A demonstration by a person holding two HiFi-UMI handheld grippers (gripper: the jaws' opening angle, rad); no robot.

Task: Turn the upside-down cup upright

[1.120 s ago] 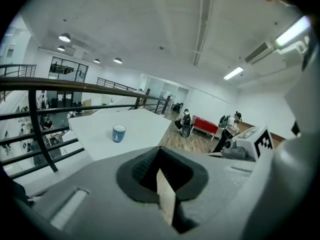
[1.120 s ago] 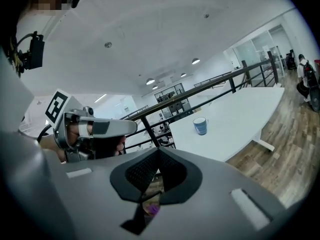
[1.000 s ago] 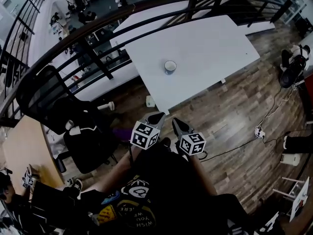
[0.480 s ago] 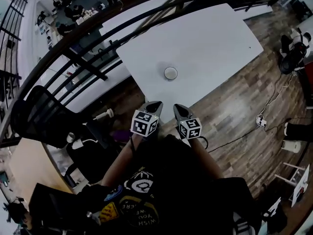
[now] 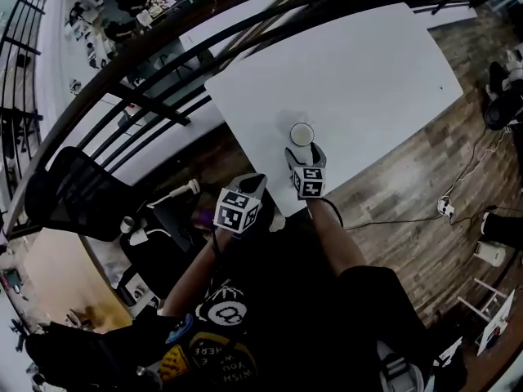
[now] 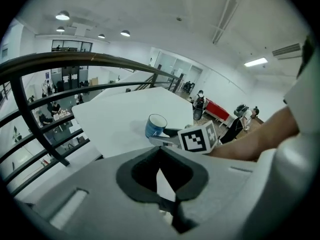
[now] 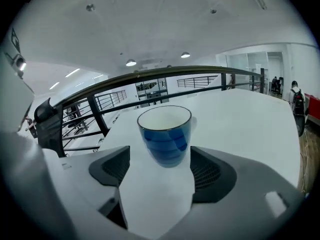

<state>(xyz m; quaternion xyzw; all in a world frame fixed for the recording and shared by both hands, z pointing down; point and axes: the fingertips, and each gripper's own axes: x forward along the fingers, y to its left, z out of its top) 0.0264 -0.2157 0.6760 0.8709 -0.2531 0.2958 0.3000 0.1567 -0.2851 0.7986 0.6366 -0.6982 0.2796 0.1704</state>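
A blue cup (image 5: 301,134) with a white inside stands on the white table (image 5: 368,72) near its front edge; its wider, rimmed end faces up (image 7: 165,134). My right gripper (image 5: 301,151) is right in front of it. Its jaws are opening, with the cup just ahead of and between the dark pads (image 7: 212,173), untouched. My left gripper (image 5: 256,184) hangs shut, with nothing in it, off the table's front corner, to the left of the right one. In the left gripper view its jaws (image 6: 160,170) are closed, and the cup (image 6: 156,125) and the right gripper (image 6: 165,135) lie beyond.
A dark curved railing (image 5: 163,64) runs behind and to the left of the table. A black mesh chair (image 5: 73,194) stands at the left. Wooden floor with a cable (image 5: 445,207) lies to the right. The table's far side is bare.
Both grippers have moved forward and down towards the table. The right one has reached the cup and its jaws have spread apart. The left stays shut.
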